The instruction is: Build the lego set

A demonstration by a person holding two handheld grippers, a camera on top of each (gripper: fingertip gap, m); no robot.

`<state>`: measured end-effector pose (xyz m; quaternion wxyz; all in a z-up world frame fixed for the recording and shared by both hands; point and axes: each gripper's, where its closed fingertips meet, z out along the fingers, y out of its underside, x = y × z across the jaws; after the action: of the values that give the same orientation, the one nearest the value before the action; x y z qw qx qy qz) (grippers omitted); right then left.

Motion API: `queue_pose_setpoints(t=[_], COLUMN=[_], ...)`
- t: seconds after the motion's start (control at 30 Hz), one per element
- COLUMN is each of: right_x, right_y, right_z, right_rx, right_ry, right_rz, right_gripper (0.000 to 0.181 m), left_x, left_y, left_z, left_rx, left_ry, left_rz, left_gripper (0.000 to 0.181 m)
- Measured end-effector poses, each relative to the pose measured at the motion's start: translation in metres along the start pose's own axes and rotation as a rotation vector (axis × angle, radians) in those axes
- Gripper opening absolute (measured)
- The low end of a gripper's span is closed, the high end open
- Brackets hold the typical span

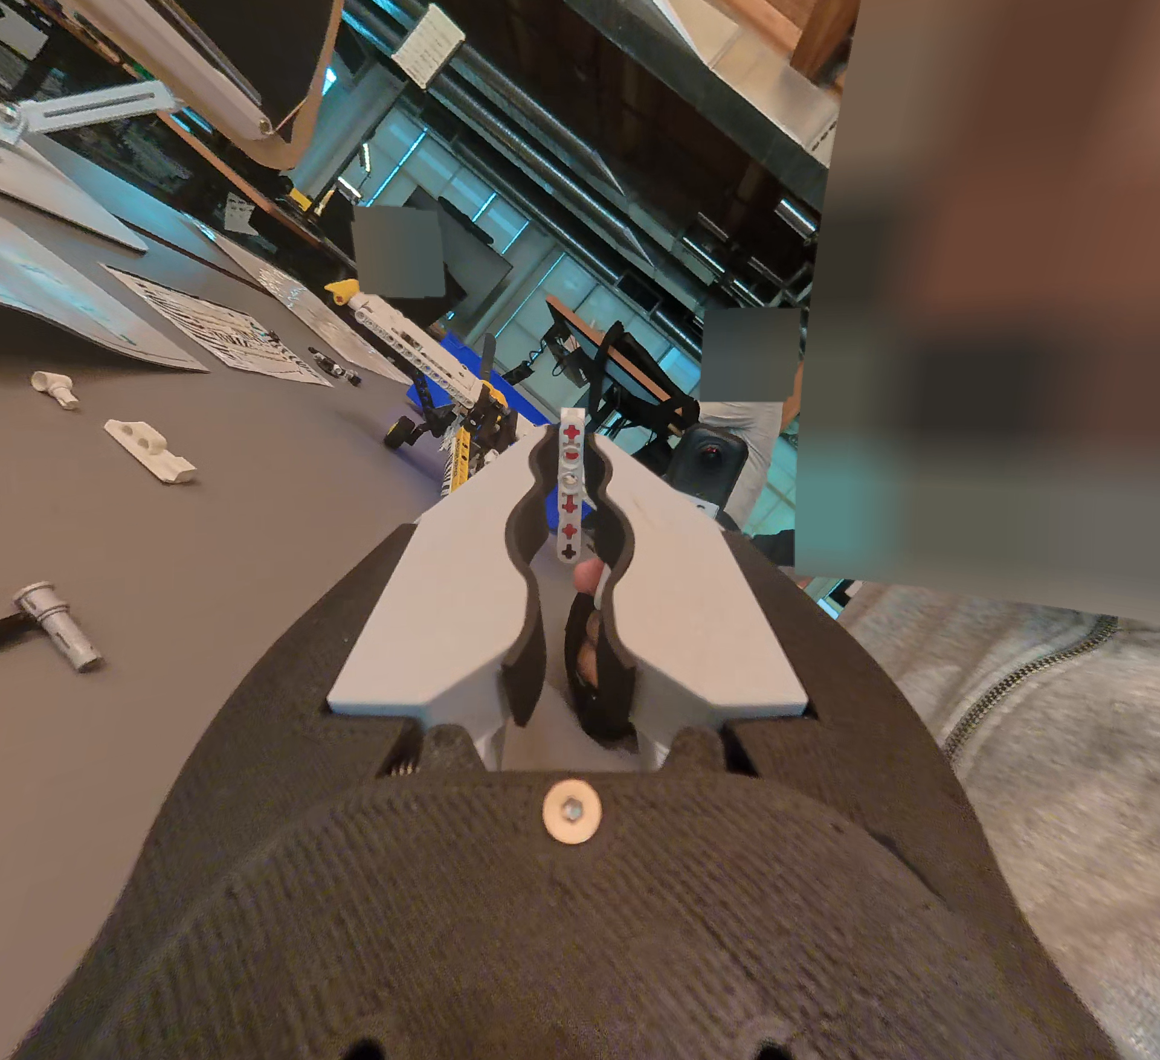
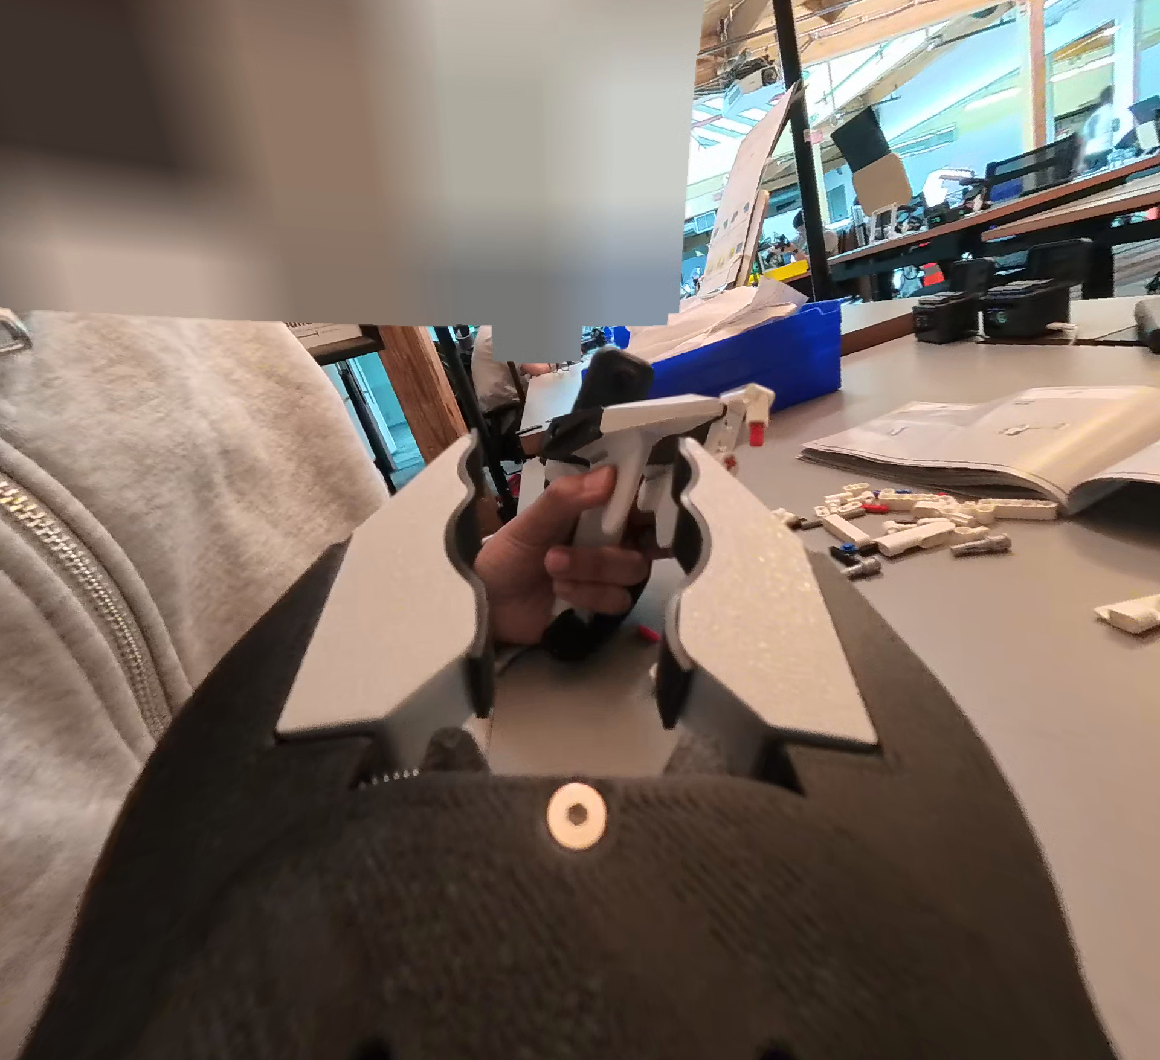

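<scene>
My left gripper is shut on a thin white beam with red pins in its holes, held up in the air above the grey table. The right wrist view shows this gripper from the side, in a hand, with the white beam and a red pin at its tip. My right gripper is open and empty, pointing at the left one. A part-built white, yellow and black model stands at the far side of the table.
Loose white and grey parts lie to the left, with printed sheets behind them. A pile of small pieces, an open booklet and a blue bin are on the right. A person in a grey zip jacket is close.
</scene>
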<state>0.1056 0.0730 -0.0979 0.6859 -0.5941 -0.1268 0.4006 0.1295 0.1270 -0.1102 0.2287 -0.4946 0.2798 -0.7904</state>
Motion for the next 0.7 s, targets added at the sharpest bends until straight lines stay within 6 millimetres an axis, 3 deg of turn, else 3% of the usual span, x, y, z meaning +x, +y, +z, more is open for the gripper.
queue_pose_setpoints(t=[0.3, 0.7], right_x=[0.005, 0.004], right_y=[-0.011, -0.006], right_z=[-0.008, -0.005], right_rx=[0.08, 0.051], right_ry=[-0.022, -0.026], right_rz=[0.096, 0.09], right_gripper=[0.056, 0.056], left_x=[0.0, -0.003], left_y=[-0.003, -0.006], left_z=[-0.003, -0.004], left_rx=[0.026, 0.042], left_ry=[0.014, 0.023], left_rz=[-0.028, -0.069], left_gripper=[0.005, 0.005])
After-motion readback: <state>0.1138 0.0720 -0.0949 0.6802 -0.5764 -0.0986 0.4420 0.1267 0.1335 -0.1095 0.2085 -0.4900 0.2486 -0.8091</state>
